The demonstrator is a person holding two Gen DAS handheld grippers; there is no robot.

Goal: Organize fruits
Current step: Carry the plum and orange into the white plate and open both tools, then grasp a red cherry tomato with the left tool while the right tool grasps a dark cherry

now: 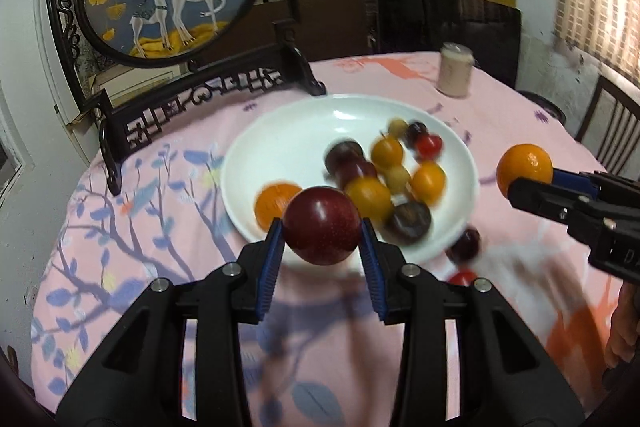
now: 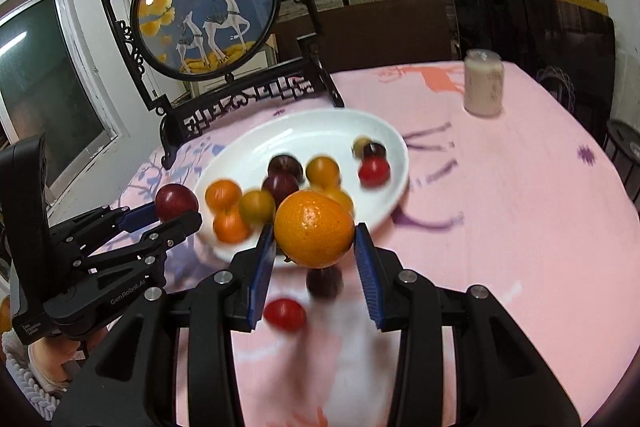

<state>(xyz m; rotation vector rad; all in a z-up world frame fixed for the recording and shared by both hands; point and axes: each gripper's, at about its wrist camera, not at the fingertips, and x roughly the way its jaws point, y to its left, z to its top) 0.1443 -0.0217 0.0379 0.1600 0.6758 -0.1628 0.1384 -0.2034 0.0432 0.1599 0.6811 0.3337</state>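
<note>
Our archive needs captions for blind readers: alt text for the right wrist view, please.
The right gripper holds an orange in its jaws above a white plate of small fruits on a pink tablecloth; at left, the left gripper holds a dark red plum.

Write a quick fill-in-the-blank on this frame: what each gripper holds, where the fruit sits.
1. The left gripper is shut on a dark red ____.
2. The right gripper is shut on an ____.
3. Most of the fruit lies in the white ____ on the pink tablecloth.
4. The small red tomato near the right gripper lies ____ the plate.

Missing words: plum; orange; plate; outside
</note>
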